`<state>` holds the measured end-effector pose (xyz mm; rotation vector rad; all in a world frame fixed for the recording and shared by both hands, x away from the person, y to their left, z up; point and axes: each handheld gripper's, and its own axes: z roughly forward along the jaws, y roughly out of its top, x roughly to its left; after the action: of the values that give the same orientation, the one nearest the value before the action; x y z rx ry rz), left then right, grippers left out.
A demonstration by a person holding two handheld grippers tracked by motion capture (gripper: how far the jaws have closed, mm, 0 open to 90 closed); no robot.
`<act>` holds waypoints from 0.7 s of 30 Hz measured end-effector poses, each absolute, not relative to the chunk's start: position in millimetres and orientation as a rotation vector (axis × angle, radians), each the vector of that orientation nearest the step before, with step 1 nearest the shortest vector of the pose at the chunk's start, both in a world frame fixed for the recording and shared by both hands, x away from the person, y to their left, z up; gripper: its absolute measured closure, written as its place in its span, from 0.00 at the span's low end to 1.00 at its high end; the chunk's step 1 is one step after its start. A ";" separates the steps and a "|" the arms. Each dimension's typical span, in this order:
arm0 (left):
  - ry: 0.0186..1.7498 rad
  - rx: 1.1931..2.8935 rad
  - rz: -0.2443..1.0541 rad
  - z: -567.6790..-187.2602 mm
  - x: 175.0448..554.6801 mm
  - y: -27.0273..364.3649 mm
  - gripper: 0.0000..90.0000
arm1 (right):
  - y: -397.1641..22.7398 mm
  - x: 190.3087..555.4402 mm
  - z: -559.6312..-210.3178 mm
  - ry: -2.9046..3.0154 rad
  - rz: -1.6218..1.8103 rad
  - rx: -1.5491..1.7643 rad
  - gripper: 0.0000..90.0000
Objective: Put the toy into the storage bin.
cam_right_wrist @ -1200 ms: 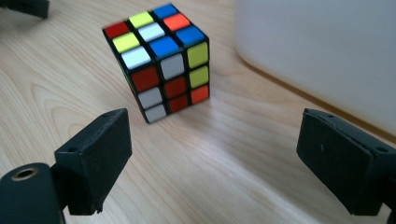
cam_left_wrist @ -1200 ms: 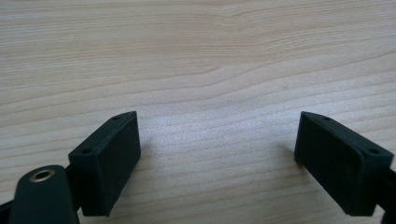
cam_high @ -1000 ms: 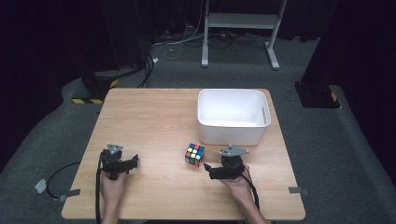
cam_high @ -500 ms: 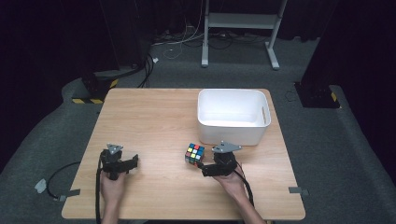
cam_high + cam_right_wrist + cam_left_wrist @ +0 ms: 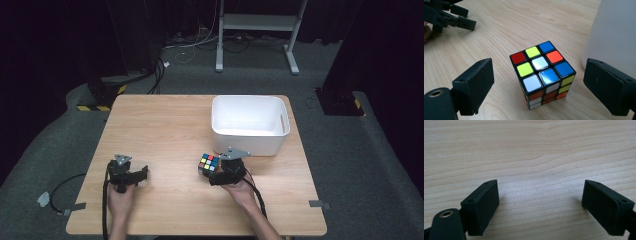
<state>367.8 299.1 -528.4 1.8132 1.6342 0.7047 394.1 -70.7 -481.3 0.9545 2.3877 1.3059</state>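
The puzzle cube (image 5: 542, 75) is seen on the surface (image 5: 165, 130), just before the white bin (image 5: 249, 125), between the wide-spread jaws of the right hand-held gripper (image 5: 544, 87); it is judged light, rigid, glossy-faced and slip-prone; two opposite flat sides should be gripped squarely; the left hand-held gripper (image 5: 549, 207) is held wide over bare wood.

The bench (image 5: 506, 22) is pale wood with a smooth, faintly sheened grain. The cube (image 5: 542, 72) wears glossy plastic stickers. Both grippers' jaws look like matt black plastic, slightly rough. The white tub (image 5: 249, 125) seems smooth plastic, though it's blurred close up.
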 end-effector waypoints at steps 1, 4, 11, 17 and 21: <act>1.634 1.813 0.705 -528.5 367.8 299.1 0.16 | -69.5 394.8 -480.9 2.387 1.305 0.956 0.10; 1.633 1.816 0.705 -528.4 367.7 299.2 0.16 | -67.7 396.3 -480.0 2.384 1.308 0.951 0.10; 1.632 1.815 0.706 -528.5 367.7 299.3 0.16 | -61.4 403.3 -481.1 2.395 1.304 0.945 0.10; 1.633 1.816 0.705 -528.4 367.7 299.2 0.16 | -56.8 408.5 -484.2 2.402 1.299 0.946 0.10; 1.633 1.817 0.705 -528.4 367.7 299.2 0.16 | -54.0 410.5 -485.6 2.408 1.292 0.938 0.10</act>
<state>367.7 299.2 -528.4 1.8168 1.6333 0.7053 410.5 -54.0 -485.6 0.9381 2.4078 1.2916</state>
